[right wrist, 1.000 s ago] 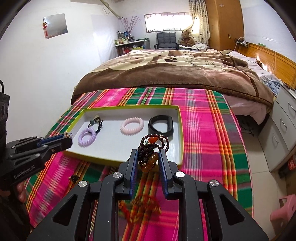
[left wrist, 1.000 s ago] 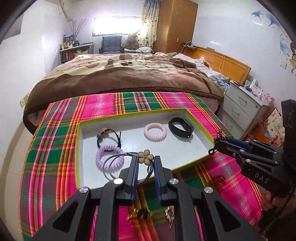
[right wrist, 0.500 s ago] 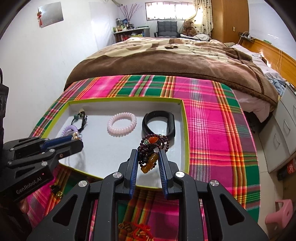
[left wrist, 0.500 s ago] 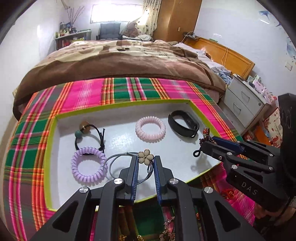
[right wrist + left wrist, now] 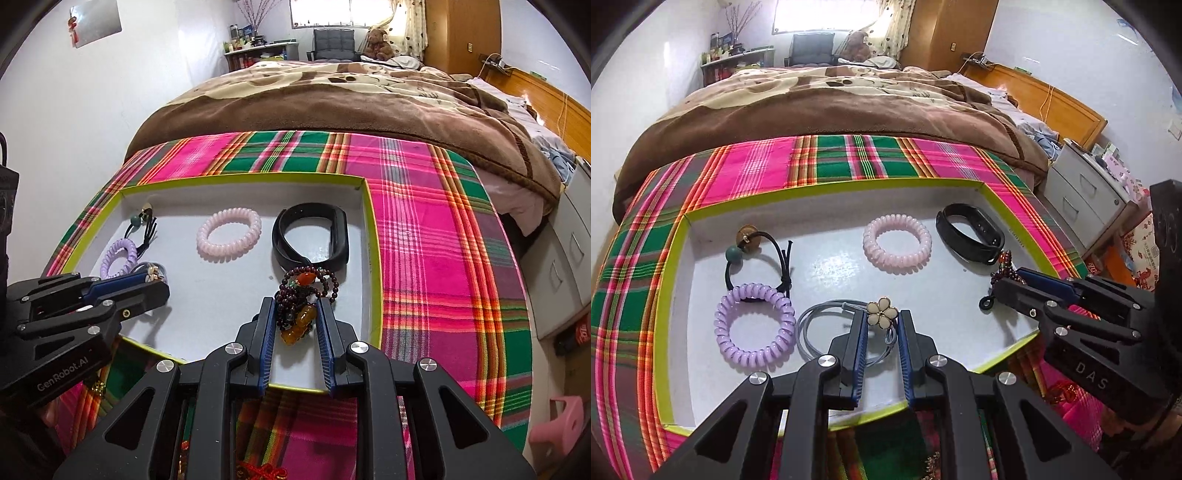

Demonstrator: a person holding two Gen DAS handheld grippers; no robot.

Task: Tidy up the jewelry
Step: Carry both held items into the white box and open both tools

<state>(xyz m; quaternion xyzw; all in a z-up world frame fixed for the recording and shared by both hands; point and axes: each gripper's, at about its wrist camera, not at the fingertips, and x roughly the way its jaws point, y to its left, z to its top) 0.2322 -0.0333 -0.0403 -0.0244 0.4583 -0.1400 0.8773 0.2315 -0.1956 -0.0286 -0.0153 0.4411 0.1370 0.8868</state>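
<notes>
Through my left wrist camera, the white tray (image 5: 701,369) with its lime-green rim sits on the plaid cloth (image 5: 757,166) and holds a lilac coil tie (image 5: 755,328), a black elastic with beads (image 5: 757,254), a pale pink coil tie (image 5: 897,243) and a black band (image 5: 969,232). My left gripper (image 5: 882,325) pinches a grey elastic with a cream flower charm (image 5: 882,312) low over the tray's near part – the thin loops (image 5: 820,325) trail beside the lilac coil. Through my right wrist camera, my right gripper (image 5: 295,314) is pressed onto a dark beaded bracelet (image 5: 306,284), glossy, with amber and orange stones, hanging just before the black band (image 5: 310,236). Only this view shows the tray's right wall (image 5: 373,258) and a red knotted ornament (image 5: 258,470) on the cloth below.
</notes>
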